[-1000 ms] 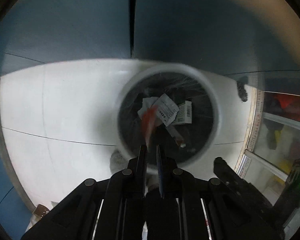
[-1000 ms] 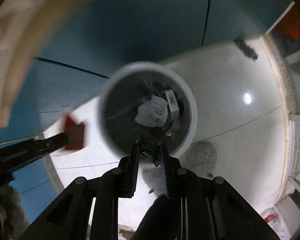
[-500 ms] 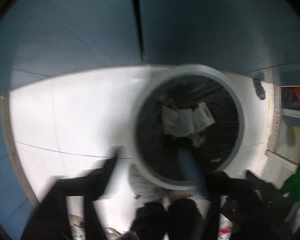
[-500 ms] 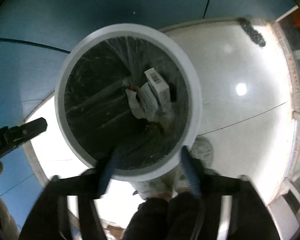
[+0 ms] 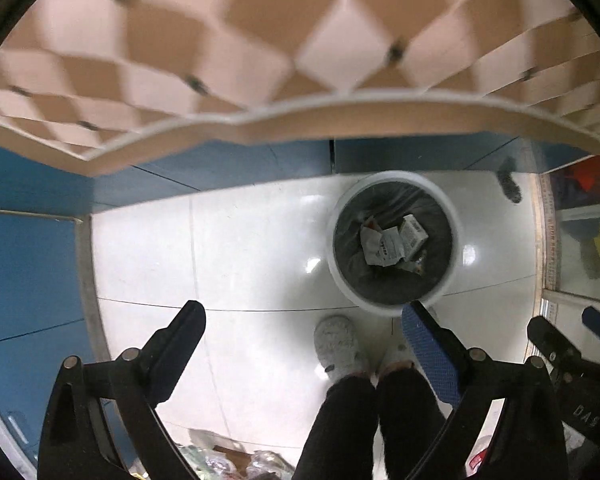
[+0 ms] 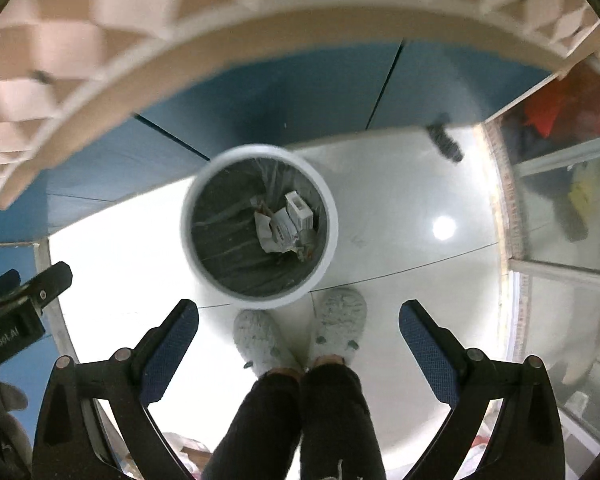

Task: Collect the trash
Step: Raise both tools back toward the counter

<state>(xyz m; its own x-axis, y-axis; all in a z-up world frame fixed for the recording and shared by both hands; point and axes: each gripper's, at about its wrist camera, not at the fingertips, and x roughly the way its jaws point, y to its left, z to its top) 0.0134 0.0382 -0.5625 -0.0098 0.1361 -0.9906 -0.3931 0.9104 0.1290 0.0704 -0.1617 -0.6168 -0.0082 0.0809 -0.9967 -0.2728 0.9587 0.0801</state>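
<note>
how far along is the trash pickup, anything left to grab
Done: paper scraps and small boxes lie in the white bin. In hand: nothing; the left gripper and right gripper are both opening, with nothing between their jaws. Left: litter on the floor behind the feet.

Left gripper (image 5: pixel 304 316) opening, empty; bin (image 5: pixel 392 240) below holds paper scraps, seemingly.

Left gripper (image 5: pixel 303 314): black linkage arms with silver pivot screws; fingers (image 5: pixel 430 354) faced with blue textured pads. Right gripper (image 6: pixel 299 312): same black frame, silver screws, blue dimpled pads. White lettering on a black housing at each view's edge, partly legible. Person wears black trousers (image 6: pixel 296 424) and fuzzy grey-white slippers (image 6: pixel 260 340).
</note>
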